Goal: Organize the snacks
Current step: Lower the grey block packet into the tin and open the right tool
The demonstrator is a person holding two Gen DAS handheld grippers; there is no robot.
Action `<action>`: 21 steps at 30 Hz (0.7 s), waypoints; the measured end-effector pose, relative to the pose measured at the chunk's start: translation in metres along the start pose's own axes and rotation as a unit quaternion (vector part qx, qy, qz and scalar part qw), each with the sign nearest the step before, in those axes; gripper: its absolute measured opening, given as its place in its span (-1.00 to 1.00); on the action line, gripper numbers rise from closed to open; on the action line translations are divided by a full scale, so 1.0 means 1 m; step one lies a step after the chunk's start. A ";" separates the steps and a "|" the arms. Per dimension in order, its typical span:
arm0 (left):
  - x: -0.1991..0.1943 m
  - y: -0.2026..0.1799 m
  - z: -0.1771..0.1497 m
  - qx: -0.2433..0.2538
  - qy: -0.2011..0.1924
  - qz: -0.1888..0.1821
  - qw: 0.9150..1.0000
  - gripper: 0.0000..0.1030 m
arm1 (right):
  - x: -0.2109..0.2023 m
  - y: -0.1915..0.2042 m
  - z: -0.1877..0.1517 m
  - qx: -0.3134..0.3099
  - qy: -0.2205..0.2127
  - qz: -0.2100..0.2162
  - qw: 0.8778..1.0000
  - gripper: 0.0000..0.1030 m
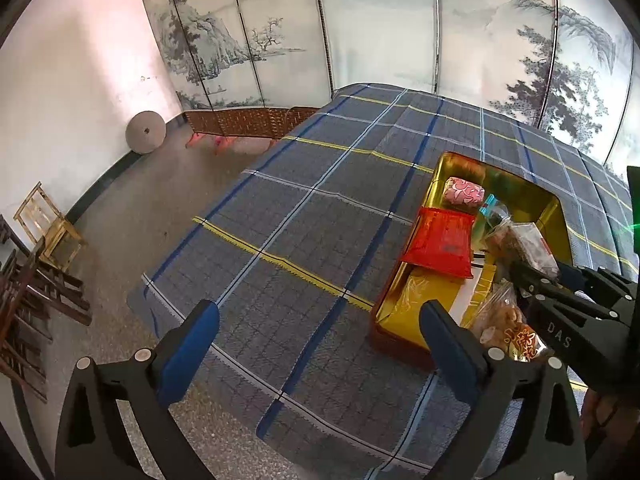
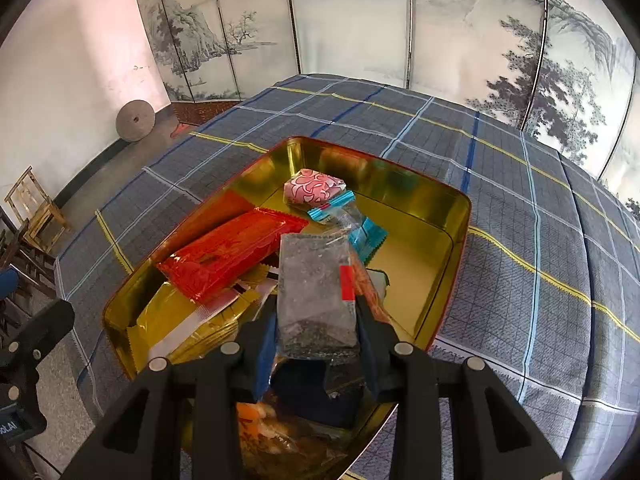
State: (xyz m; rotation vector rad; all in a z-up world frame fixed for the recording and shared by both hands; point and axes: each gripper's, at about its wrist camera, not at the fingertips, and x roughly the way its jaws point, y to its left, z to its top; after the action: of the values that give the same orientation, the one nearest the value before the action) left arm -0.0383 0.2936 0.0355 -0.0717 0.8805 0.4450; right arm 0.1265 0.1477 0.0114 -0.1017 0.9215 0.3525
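A gold tin (image 2: pixel 460 216) (image 1: pixel 460 159) with a red outer wall stands on the plaid tablecloth. Inside lie a red packet (image 2: pixel 228 252) (image 1: pixel 440 240), a pink patterned packet (image 2: pixel 314 186) (image 1: pixel 464 191), a teal-edged clear packet (image 2: pixel 362 234) and a gold packet (image 2: pixel 184 320). My right gripper (image 2: pixel 316 312) (image 1: pixel 560 292) is shut on a clear grey packet (image 2: pixel 316 292) (image 1: pixel 528 246) with a red mark, held over the tin's near end. A clear bag of orange snacks (image 1: pixel 508 324) (image 2: pixel 272 432) lies below it. My left gripper (image 1: pixel 316 316) stands open over bare cloth, left of the tin.
The plaid-covered table (image 1: pixel 320 208) ends near the left gripper, with grey floor beyond. Wooden chairs (image 1: pixel 48 224) stand at the left wall, with a round stone disc (image 1: pixel 146 132) leaning further back. A painted folding screen (image 1: pixel 400 32) runs behind the table.
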 end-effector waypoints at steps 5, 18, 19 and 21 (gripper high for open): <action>-0.001 -0.001 0.000 0.002 -0.002 0.004 1.000 0.95 | -0.002 0.000 -0.001 0.002 0.001 0.004 1.000 -0.09; -0.007 -0.011 0.000 0.009 -0.002 -0.001 1.000 0.95 | -0.029 -0.003 0.001 0.009 -0.028 0.001 1.000 0.51; -0.008 -0.013 0.000 0.011 -0.002 -0.001 1.000 0.95 | -0.034 -0.005 -0.001 0.012 -0.034 -0.003 0.999 0.53; -0.009 -0.015 -0.001 0.013 -0.002 -0.002 1.000 0.95 | -0.043 -0.009 -0.004 0.021 -0.042 -0.006 0.999 0.57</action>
State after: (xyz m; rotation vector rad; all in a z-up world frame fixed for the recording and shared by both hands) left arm -0.0375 0.2767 0.0398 -0.0497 0.8814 0.4292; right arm 0.1028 0.1278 0.0425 -0.0536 0.8438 0.3239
